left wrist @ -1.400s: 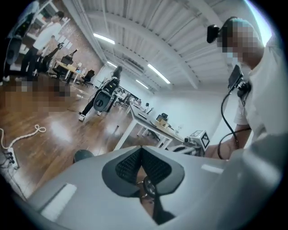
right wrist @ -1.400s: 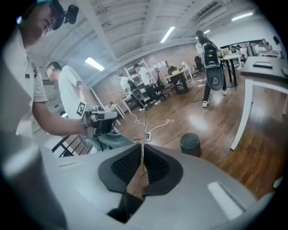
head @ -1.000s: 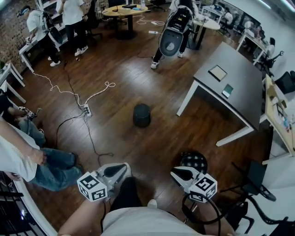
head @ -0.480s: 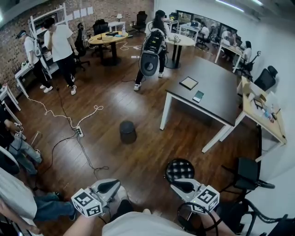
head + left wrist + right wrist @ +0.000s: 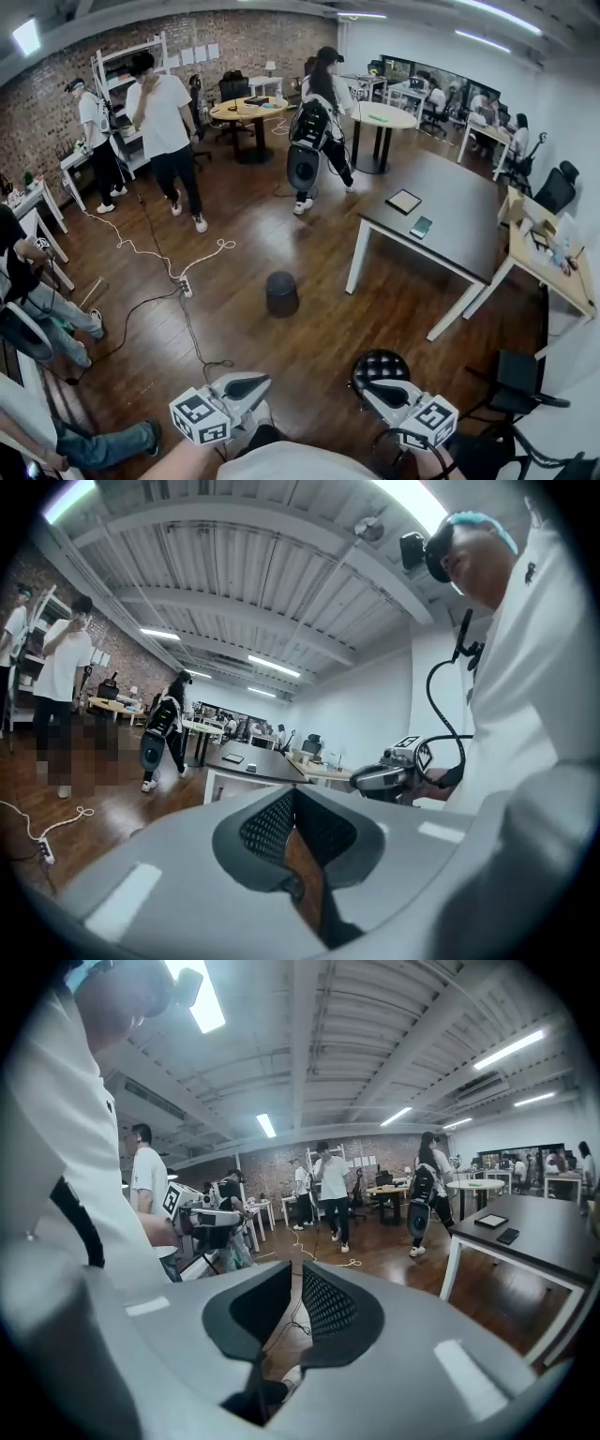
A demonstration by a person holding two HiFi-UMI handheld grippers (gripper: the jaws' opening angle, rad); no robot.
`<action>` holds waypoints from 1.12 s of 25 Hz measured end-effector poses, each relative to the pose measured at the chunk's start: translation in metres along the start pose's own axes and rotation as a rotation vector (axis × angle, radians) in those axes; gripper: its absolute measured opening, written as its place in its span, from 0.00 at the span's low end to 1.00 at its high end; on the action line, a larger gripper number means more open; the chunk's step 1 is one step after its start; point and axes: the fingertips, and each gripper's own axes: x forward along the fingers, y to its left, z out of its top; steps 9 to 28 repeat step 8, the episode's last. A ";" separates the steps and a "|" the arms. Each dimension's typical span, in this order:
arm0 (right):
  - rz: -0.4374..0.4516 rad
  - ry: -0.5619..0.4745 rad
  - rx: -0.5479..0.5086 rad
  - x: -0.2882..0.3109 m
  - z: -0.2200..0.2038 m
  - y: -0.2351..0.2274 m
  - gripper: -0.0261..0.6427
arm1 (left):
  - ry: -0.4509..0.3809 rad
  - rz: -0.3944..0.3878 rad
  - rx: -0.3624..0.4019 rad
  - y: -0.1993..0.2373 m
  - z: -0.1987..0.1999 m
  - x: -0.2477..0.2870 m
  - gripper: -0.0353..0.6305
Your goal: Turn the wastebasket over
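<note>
The wastebasket [image 5: 282, 292] is a small dark cylinder standing on the wooden floor, well ahead of me and apart from both grippers. My left gripper [image 5: 246, 386] is held low at the bottom left of the head view; its jaws [image 5: 293, 803] are shut with nothing in them. My right gripper [image 5: 375, 389] is at the bottom right, and its jaws [image 5: 296, 1288] are closing, a narrow gap left between them and nothing in it. Each gripper view shows the other gripper to the side, the right gripper [image 5: 384, 778] and the left gripper [image 5: 208, 1213].
A black stool [image 5: 380, 366] stands just beyond my right gripper. A dark table [image 5: 450, 225] with white legs is to the right. A power strip with cables [image 5: 187, 286] lies left of the wastebasket. Several people stand at the back and one sits at the left.
The head view has tilted up from the floor and takes in more of the room. The wastebasket has stayed on its floor spot. Both grippers remain low in front of me.
</note>
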 end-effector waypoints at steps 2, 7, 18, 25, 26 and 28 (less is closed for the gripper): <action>0.011 -0.002 0.007 0.001 0.004 0.004 0.10 | -0.003 0.002 0.008 -0.003 0.002 0.000 0.05; 0.016 -0.007 0.004 -0.007 0.001 0.006 0.09 | 0.009 -0.007 0.032 -0.016 -0.002 0.006 0.05; 0.017 -0.009 0.006 -0.008 0.002 0.007 0.09 | 0.011 -0.009 0.036 -0.017 -0.003 0.007 0.05; 0.017 -0.009 0.006 -0.008 0.002 0.007 0.09 | 0.011 -0.009 0.036 -0.017 -0.003 0.007 0.05; 0.017 -0.009 0.006 -0.008 0.002 0.007 0.09 | 0.011 -0.009 0.036 -0.017 -0.003 0.007 0.05; 0.017 -0.009 0.006 -0.008 0.002 0.007 0.09 | 0.011 -0.009 0.036 -0.017 -0.003 0.007 0.05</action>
